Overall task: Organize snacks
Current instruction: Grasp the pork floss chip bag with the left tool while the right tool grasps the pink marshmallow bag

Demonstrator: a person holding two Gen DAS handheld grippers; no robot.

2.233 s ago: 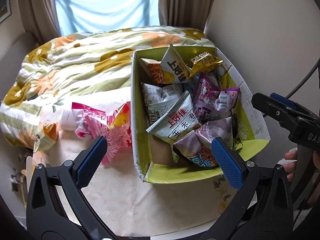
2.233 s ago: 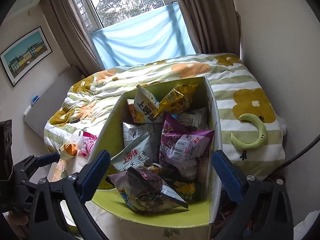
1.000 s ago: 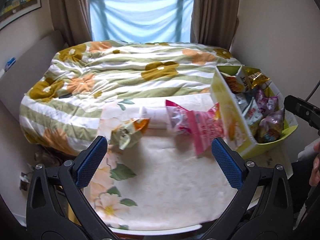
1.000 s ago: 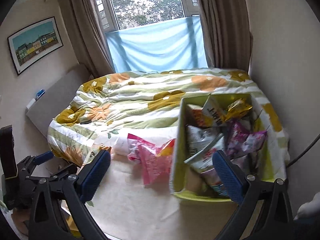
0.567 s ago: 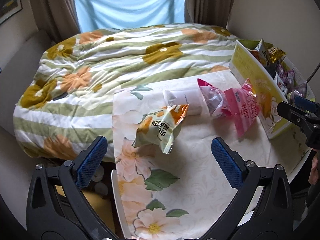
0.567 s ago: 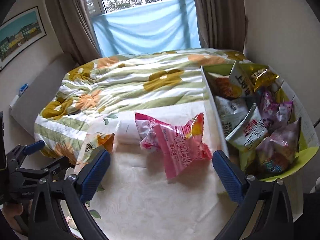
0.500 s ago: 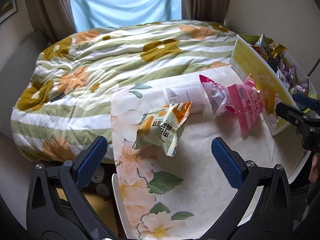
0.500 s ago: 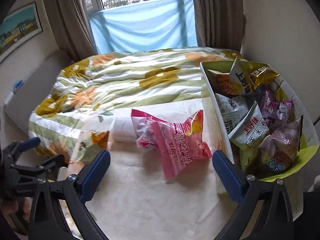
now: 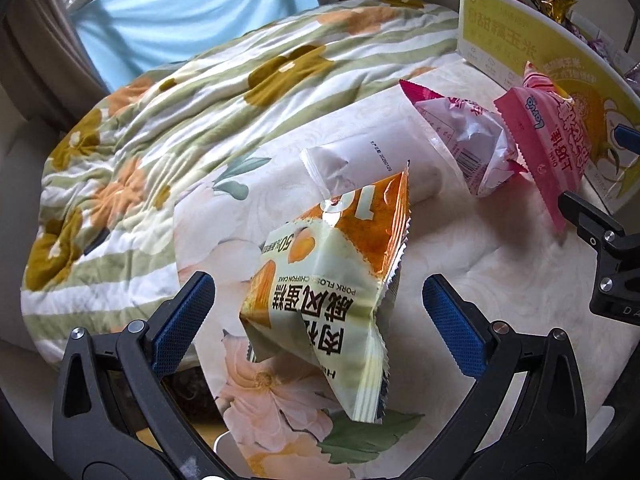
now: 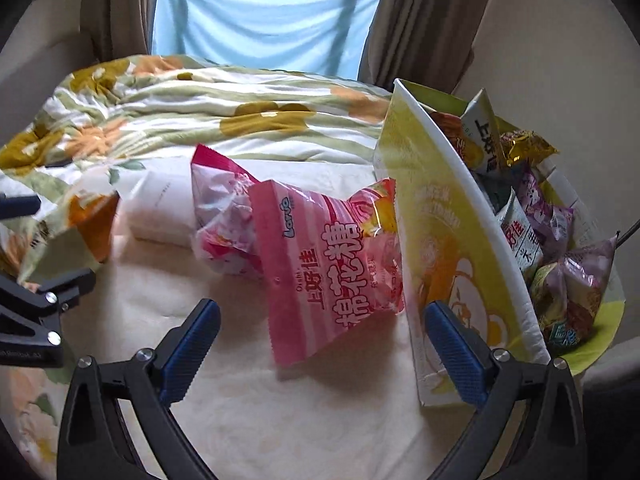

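An orange and pale green chiffon cake packet (image 9: 332, 280) lies on the floral table, between the open fingers of my left gripper (image 9: 318, 322). It also shows at the left of the right wrist view (image 10: 76, 228). My right gripper (image 10: 320, 344) is open just in front of a pink marshmallow bag (image 10: 328, 264), which leans on the yellow snack box (image 10: 452, 248). A pink and white packet (image 10: 224, 216) and a white packet (image 10: 160, 208) lie behind it. The box holds several snack bags (image 10: 560, 256).
A green floral blanket (image 9: 160, 120) covers the bed behind the table. The table's left edge (image 9: 200, 360) drops off beside my left gripper. A wall stands behind the box on the right. Curtains and a blue cloth (image 10: 264, 20) hang at the window.
Both grippers have swung left from over the box and come down close to the table. The left now frames the cake packet, the right the pink marshmallow bag.
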